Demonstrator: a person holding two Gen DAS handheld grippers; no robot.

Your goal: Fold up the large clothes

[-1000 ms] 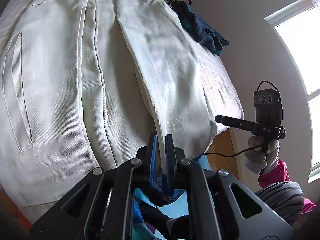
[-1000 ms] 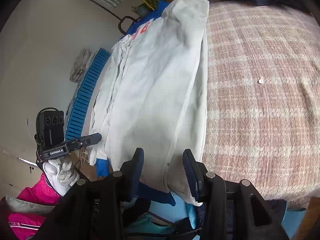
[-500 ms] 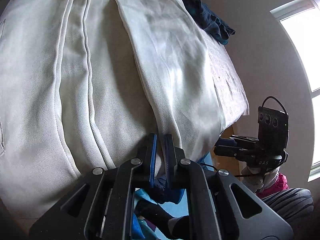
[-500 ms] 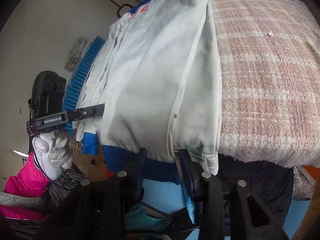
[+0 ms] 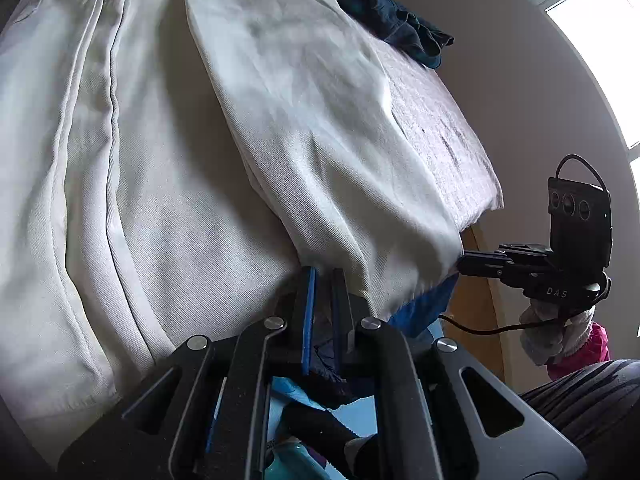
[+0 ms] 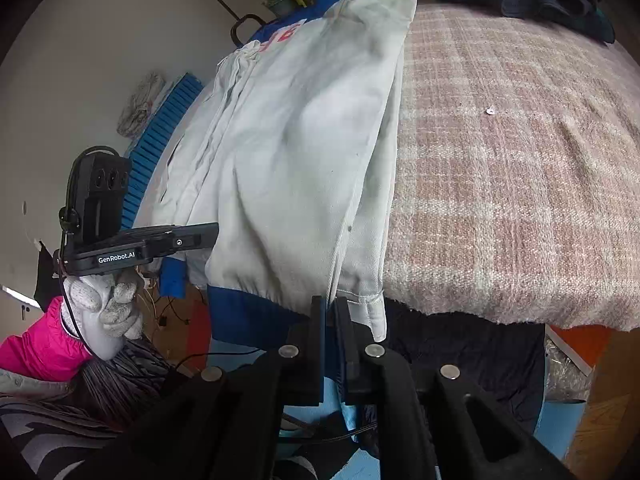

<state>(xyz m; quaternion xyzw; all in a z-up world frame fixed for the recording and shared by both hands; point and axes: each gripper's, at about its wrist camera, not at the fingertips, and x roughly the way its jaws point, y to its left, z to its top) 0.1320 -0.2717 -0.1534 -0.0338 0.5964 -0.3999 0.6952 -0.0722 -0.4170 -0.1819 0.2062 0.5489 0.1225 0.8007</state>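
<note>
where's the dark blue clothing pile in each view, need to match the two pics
Left wrist view: the dark blue clothing pile lies at the top, right of centre, on the far end of the bed beyond the white jacket.
Right wrist view: the pile lies along the top right edge, on the plaid blanket.
Shared landmark: the white jacket, with red lettering at its far end, lies to the left of the pile in both.

A second ago the right gripper [image 6: 329, 305] stood wide open below the hem of the white jacket [image 6: 296, 168]; its jaws have now closed to a narrow slit on that hem at lower centre of the right wrist view. In the left wrist view it has slid from free air at right to the jacket's lower right edge [image 5: 466, 266].
</note>
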